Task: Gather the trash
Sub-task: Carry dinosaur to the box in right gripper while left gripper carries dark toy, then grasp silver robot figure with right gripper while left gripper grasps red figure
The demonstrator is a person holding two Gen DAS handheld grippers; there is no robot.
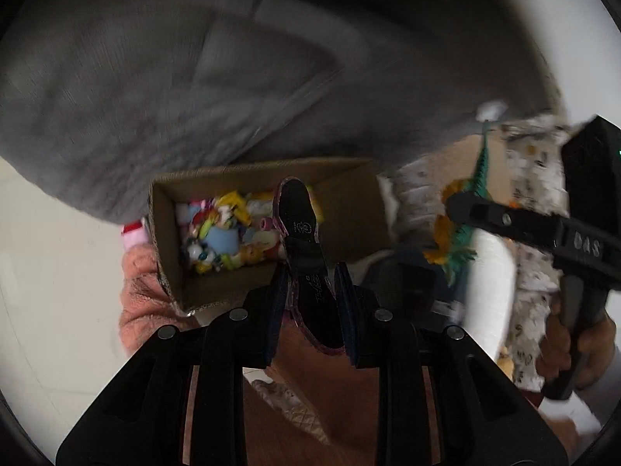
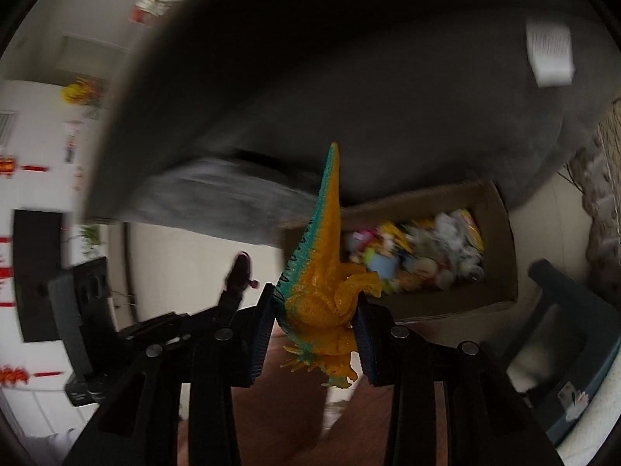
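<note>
A small shoe point(image 1: 300, 225) with a black sole and a glittery purple edge is clamped in my left gripper point(image 1: 312, 275), toe pointing at an open cardboard box point(image 1: 349, 202) full of colourful small toys just beyond. My right gripper point(image 2: 314, 303) is shut on an orange and teal toy dinosaur point(image 2: 322, 272), tail up; the box point(image 2: 500, 240) lies ahead to its right. From the left wrist view, the right gripper point(image 1: 458, 209) with the dinosaur point(image 1: 462, 240) hangs right of the box. The right wrist view shows the left gripper point(image 2: 233, 291) and shoe point(image 2: 240, 268) at left.
A grey sofa point(image 1: 194, 77) looms behind the box. Pink fuzzy fabric point(image 1: 143, 303) lies against the box's left side and white patterned cloth point(image 1: 535, 233) to its right. A dark stool point(image 2: 562, 310) stands at the right. A hand point(image 1: 582, 349) grips the right gripper's handle.
</note>
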